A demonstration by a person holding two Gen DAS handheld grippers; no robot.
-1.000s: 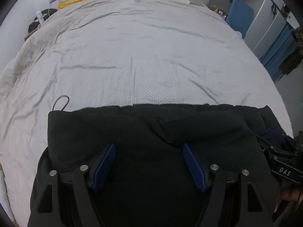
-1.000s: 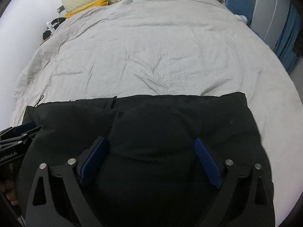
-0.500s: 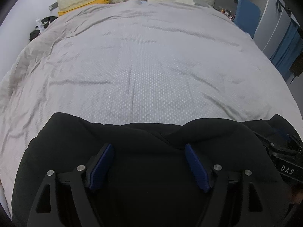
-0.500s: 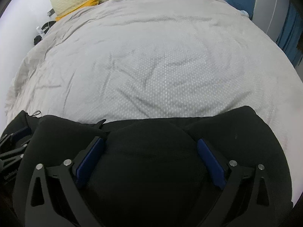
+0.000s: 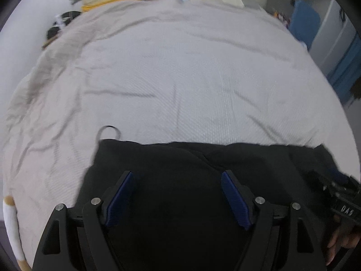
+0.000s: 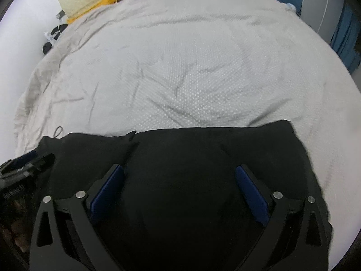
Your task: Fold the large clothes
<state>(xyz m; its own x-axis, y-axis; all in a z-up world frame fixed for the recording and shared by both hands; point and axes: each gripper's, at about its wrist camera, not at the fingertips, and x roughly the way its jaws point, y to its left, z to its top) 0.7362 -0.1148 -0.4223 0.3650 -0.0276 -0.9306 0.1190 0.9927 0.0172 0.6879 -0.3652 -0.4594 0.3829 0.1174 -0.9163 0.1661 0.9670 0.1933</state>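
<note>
black garment (image 5: 180, 203) lies flat at the near edge of the bed (image 5: 180, 79), its far hem straight again after bunching up a moment ago, so a fold looks just laid. left gripper (image 5: 178, 198) and right gripper (image 6: 180, 192) hover wide above it, holding nothing. soft matte cloth; beyond, dimpled grey bedspread.

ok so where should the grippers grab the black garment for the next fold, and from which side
Probably the two far corners of the black garment, one per gripper. Its far edge lies straight across the grey bed cover, with the right corner clear and the left one by the small cord loop. Come steeply from above, pinching each edge. Both the left gripper and the right gripper are open.
</note>
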